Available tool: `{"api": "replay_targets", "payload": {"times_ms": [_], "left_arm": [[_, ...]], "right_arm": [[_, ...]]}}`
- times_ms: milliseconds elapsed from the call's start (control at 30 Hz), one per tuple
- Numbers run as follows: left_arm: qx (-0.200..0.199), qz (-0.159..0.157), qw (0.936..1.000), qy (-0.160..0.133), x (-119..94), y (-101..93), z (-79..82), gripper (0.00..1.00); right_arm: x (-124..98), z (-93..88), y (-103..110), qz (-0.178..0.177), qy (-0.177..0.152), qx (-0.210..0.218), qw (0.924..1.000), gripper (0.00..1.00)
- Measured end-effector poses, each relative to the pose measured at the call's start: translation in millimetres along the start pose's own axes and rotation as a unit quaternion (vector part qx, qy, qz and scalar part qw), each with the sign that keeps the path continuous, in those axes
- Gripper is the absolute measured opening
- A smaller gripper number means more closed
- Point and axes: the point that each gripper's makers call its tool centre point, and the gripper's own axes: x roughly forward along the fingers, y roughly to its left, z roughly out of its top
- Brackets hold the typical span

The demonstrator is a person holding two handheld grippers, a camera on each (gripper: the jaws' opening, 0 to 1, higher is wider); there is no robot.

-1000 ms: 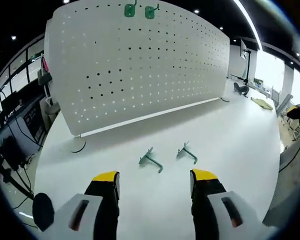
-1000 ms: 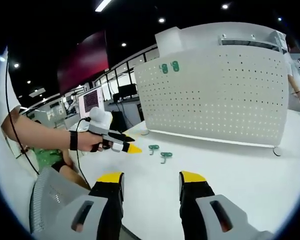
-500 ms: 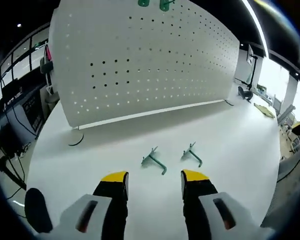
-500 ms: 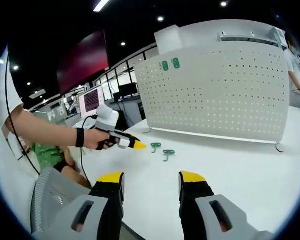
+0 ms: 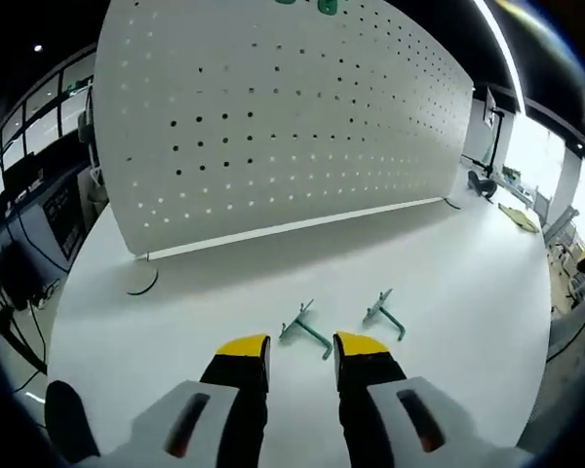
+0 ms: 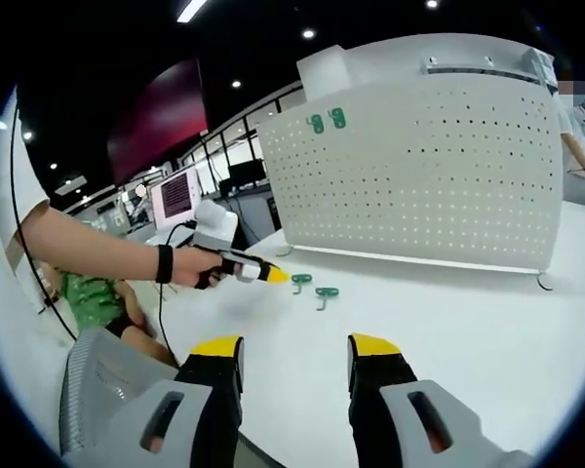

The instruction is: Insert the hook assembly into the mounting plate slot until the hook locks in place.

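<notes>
- White tabletop (image 5: 175, 322) runs under a tall perforated board (image 5: 273, 127) that stands upright across its far side, with office desks and monitors dim behind.
- Two green hooks lie loose on the table: the near hook (image 5: 307, 330) sits just ahead of the left gripper (image 5: 299, 348), slightly toward its right jaw, and the second hook (image 5: 385, 315) lies just beside it, apart from it.
- Two more green hooks (image 6: 327, 120) hang high on the board, side by side.
- Left gripper's yellow-tipped jaws stand at a narrow gap with nothing between them, and they touch neither hook.
- Seen from the right gripper view, the left gripper (image 6: 276, 276), held in a person's hand (image 6: 200, 268), points its tip at the two loose hooks on the table.
- Right gripper (image 6: 292, 346) hangs well back from the hooks with its jaws wide and empty.
- Judged from this, the pick-up is not yet made and no loose hook is in a board slot.
- Risks: with so narrow a gap, a jaw tip could land on the near hook and skid it across the smooth table or into its neighbour; a grip on the thin stem could let the hook twist, so its tabs miss the holes.
</notes>
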Motion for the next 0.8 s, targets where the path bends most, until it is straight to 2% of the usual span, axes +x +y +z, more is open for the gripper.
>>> {"api": "replay_targets", "payload": {"times_ms": [167,300,400,467,633,800], "left_arm": [[0.012,0.003,0.9999,0.003,4,0.9,0.5,0.23],[0.025,0.024,0.9994,0.009,5,6.3,-1.1,0.12],[0.040,0.019,0.9990,0.007,8,4.7,0.2,0.14],[0.040,0.017,0.9989,0.016,10,4.3,-1.9,0.15],[0.043,0.013,0.9988,0.017,9,-0.2,-3.3,0.12],[0.055,0.010,0.9981,0.024,12,-3.6,-5.0,0.14]], "right_arm": [[-2,0.3,-3,-0.004,0.000,0.000,1.0000,0.42],[-3,-1.0,-5,-0.007,0.003,-0.001,1.0000,0.42],[-3,-1.8,-6,-0.008,0.003,0.002,1.0000,0.42],[-2,-2.1,-5,-0.007,0.004,0.002,1.0000,0.42],[-1,-4.6,-5,-0.006,0.012,-0.003,0.9999,0.42],[-1,-6.9,-5,-0.006,0.015,-0.001,0.9999,0.42]]}}
